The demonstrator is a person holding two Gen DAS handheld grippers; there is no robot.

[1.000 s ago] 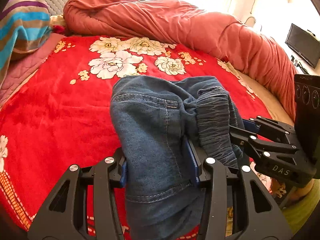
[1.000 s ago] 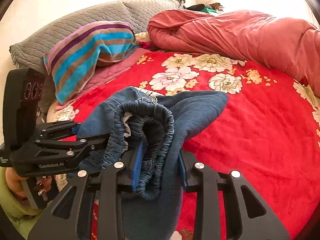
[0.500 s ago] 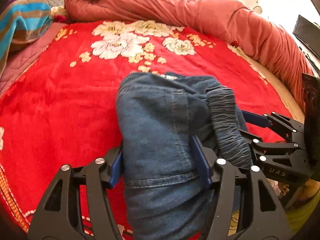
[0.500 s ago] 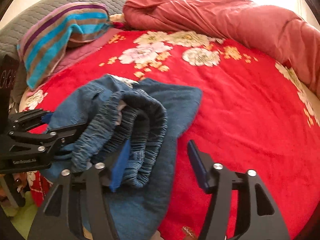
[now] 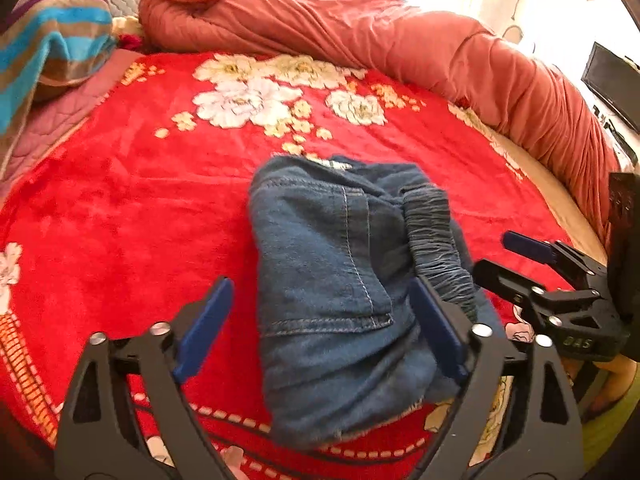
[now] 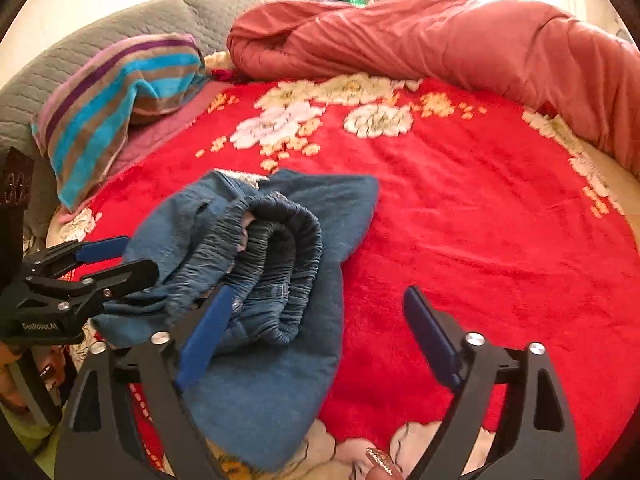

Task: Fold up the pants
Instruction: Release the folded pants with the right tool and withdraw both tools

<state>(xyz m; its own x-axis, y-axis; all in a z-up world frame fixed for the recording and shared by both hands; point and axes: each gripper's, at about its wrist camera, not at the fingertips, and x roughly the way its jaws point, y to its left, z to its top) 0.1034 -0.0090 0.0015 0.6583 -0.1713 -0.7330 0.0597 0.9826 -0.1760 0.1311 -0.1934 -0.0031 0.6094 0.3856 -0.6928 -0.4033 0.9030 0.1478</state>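
Blue denim pants point(image 5: 344, 280) lie folded, bunched, on the red blanket point(image 5: 120, 208).

Both cameras sit low and close over the bed, each tilted down past its own fingers. The left wrist view faces the red blanket point(image 5: 120, 208) with the jeans point(image 5: 340, 280) at centre. The right wrist view holds the same jeans point(image 6: 280, 360) lower left. Both share the blanket, the rolled quilt point(image 5: 360, 32) at top, and each other's gripper at the edge.

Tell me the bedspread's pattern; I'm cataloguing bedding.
Red bedspread with cream flowers, clearest in the right wrist view.
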